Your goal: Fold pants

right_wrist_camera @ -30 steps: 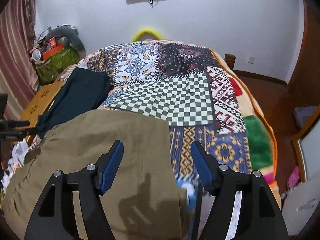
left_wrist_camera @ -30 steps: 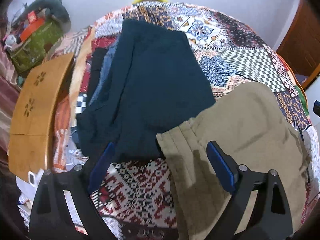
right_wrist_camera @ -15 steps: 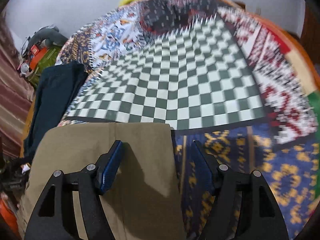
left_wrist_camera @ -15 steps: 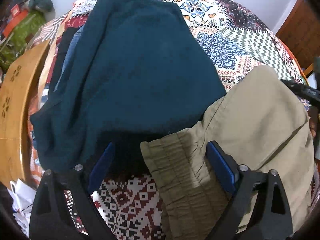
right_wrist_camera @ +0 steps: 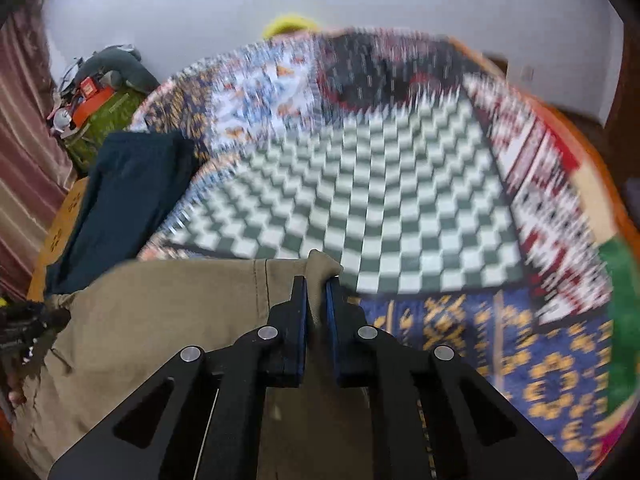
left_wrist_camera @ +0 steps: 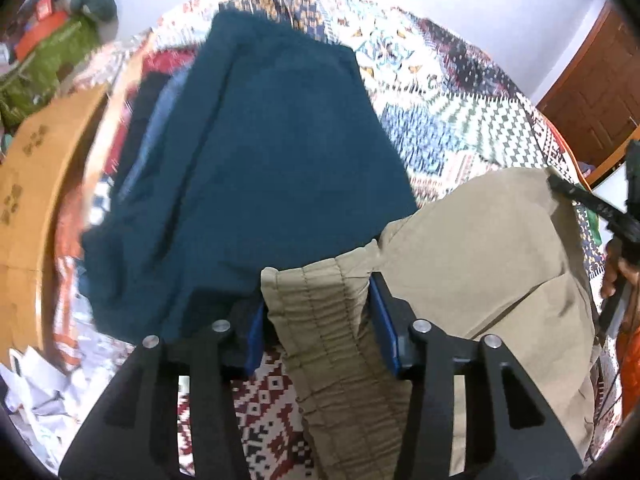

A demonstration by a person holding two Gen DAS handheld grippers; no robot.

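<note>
Khaki pants (left_wrist_camera: 480,256) lie on the patterned quilt (left_wrist_camera: 440,120), waistband toward me. My left gripper (left_wrist_camera: 318,320) is shut on the gathered elastic waistband (left_wrist_camera: 320,320), its blue pads pressing both sides. In the right wrist view the same pants (right_wrist_camera: 168,320) spread to the left. My right gripper (right_wrist_camera: 316,300) is shut on the far corner of the pants, and a pinch of fabric (right_wrist_camera: 322,262) sticks up above the pads. The right gripper's body shows at the right edge of the left wrist view (left_wrist_camera: 588,204).
Folded dark teal pants (left_wrist_camera: 264,168) lie on a stack of clothes to the left, also in the right wrist view (right_wrist_camera: 124,196). A wooden board (left_wrist_camera: 36,184) stands at the bed's left edge. Green bags with clutter (right_wrist_camera: 104,112) sit against the wall. A wooden door (left_wrist_camera: 592,92) is at right.
Both grippers were open a second ago. They dropped onto the khaki pants and closed, the left on the waistband, the right on the far corner. The pants' edges have bunched up.
</note>
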